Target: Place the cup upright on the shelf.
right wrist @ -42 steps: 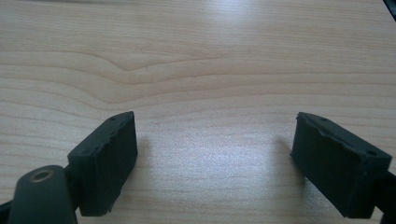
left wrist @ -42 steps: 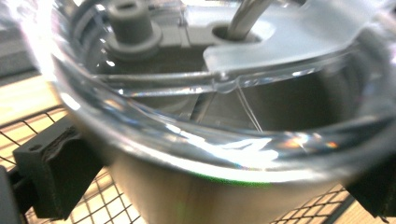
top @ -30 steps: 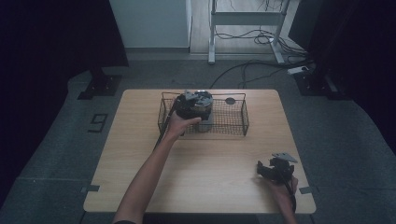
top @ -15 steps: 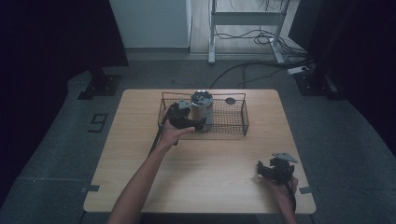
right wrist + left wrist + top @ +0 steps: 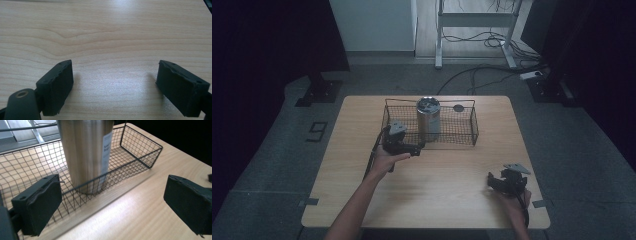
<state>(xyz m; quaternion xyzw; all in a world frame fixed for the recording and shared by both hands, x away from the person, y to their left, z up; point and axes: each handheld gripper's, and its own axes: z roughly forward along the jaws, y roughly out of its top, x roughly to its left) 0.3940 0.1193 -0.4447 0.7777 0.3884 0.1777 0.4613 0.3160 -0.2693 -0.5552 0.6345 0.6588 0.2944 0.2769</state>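
White label down the steel tumbler (image 5: pixel 87 152), printed letters cut off by the wire, not readable. Tumbler standing upright inside the wire basket (image 5: pixel 464 131), left of its middle; a small dark disc (image 5: pixel 458 107) lying at the far edge. Since the earlier frame, left gripper (image 5: pixel 416 148) let go of the tumbler, pulled back out of the basket, now over the wooden table (image 5: pixel 437 190) just beside the near wall; jaws spread with nothing between, just been closing a little. Right gripper (image 5: pixel 115 82) unmoved near the right front corner, jaws spread, empty, foam pads matte black.
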